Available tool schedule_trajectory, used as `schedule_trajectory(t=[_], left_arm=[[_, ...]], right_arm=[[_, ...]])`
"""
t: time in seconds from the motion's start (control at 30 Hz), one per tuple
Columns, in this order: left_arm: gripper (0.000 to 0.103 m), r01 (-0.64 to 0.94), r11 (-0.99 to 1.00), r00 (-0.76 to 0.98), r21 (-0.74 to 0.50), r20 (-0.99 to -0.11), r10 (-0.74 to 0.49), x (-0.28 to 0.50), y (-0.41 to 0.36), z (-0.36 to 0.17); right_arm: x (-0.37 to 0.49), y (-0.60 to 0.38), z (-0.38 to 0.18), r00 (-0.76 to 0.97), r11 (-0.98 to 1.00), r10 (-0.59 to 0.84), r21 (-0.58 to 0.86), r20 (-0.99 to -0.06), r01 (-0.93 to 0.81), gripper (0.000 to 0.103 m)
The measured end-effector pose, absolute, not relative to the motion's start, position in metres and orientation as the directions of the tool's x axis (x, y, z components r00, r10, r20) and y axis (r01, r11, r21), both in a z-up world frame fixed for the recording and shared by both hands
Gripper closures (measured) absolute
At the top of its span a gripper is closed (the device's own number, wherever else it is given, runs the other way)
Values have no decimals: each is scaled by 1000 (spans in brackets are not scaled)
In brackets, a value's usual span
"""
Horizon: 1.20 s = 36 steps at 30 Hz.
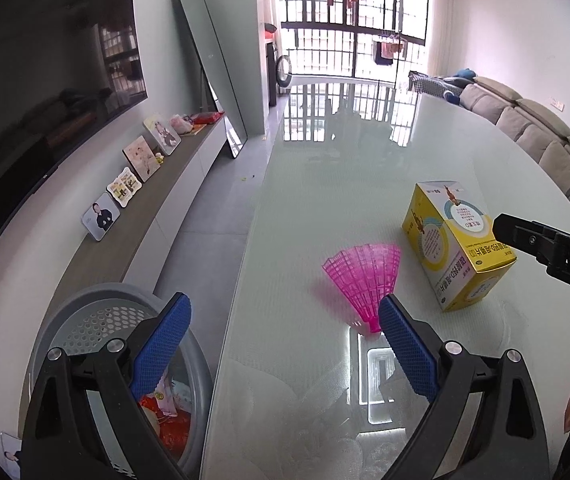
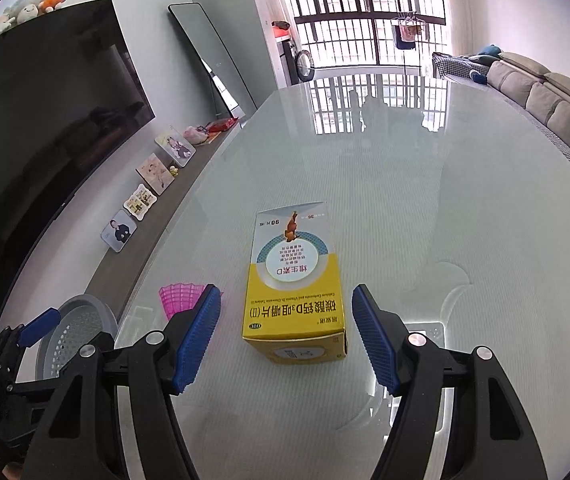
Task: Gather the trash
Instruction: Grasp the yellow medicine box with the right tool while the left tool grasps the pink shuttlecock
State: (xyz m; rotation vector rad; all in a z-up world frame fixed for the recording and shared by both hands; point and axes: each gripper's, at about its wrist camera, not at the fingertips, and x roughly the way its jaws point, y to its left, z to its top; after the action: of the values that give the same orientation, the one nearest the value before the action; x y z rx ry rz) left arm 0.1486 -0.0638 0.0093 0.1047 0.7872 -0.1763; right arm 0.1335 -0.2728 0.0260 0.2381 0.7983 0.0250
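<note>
1. A grey bin (image 1: 97, 320) stood on the floor at 8 o'clock, beside the bench (image 1: 345, 168), where trash could be dropped in.
2. The left claw (image 1: 285, 344) was spread and empty, the pink shuttlecock (image 1: 365, 276) lying just ahead.
3. At 3 o'clock, the yellow box (image 2: 295, 284) lay flat; the right claw (image 2: 285, 340) was spread, straddling its near end without contact, apparently for grasping.

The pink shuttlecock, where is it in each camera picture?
Left wrist view: pink shuttlecock lies centre-right on the table, left of the yellow box.
Right wrist view: shuttlecock sits lower left, partly hidden behind a gripper finger.
Shared landmark: the yellow box.
</note>
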Motion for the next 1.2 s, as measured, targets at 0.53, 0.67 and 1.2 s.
schedule_trajectory(t=[0.53,0.67,1.2], left_arm=[[10,196,980,659,14,-742,-121,169,-66,-9],[10,192,981,654,8,-746,-122,170,-65,-11],[10,211,977,615,-36,-772,-162,180,-85,-20]], right_arm=[[208,-259,-10,525,986,43,121,-850,115,34],[221,-254,-26,489,988,30,100,-872,117,35],[197,-283,-23,546,975,64,170,-836,145,40]])
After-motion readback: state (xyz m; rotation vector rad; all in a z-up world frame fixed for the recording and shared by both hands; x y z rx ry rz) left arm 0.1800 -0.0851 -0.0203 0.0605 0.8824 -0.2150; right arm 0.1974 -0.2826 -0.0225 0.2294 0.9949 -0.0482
